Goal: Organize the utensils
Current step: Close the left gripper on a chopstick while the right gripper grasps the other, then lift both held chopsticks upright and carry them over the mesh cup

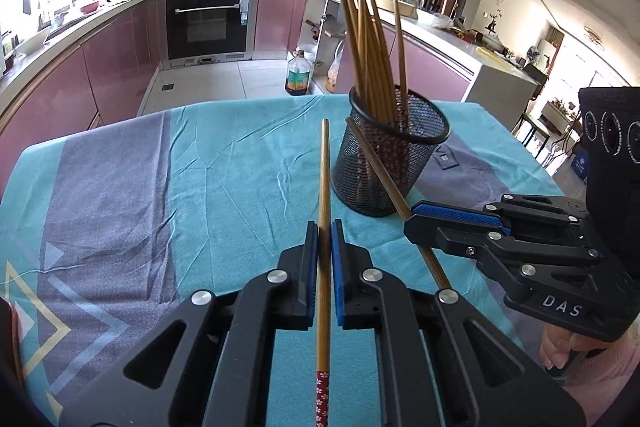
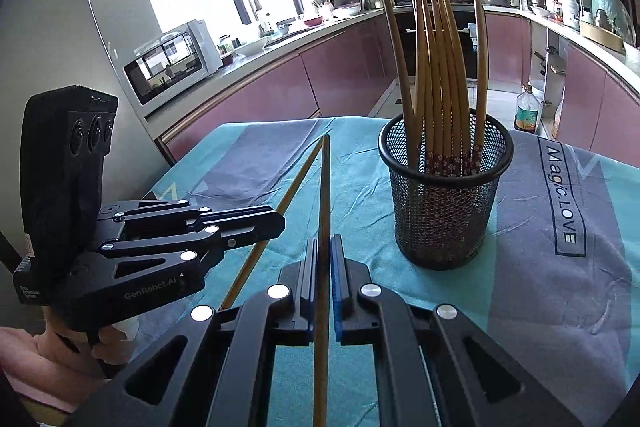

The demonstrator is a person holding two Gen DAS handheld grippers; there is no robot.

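Step in hand: transfer of 2 loose chopsticks into the mesh holder [image 1: 390, 163], judged from the layout. The left gripper [image 1: 324, 227] was clenched on 1 chopstick [image 1: 324, 195], its plain tip pointing toward 12 o'clock and its floral-patterned end trailing toward the camera. The right gripper [image 2: 324, 243] was likewise clenched on a second chopstick [image 2: 323, 227], tip toward 12 o'clock. Both sticks were clear of the teal-and-grey cloth [image 1: 160, 187] covering the tabletop. The holder stood upright on the cloth at 1 o'clock from the left gripper and at 2 o'clock from the right gripper, already holding a bundle of chopsticks [image 2: 440, 67] with patterned ends down.

Next move, as a judgement: each held stick probably needs raising above the rim, tilting toward vertical and lowering into a gap. The risk is knocking the standing bundle or tipping the light holder.
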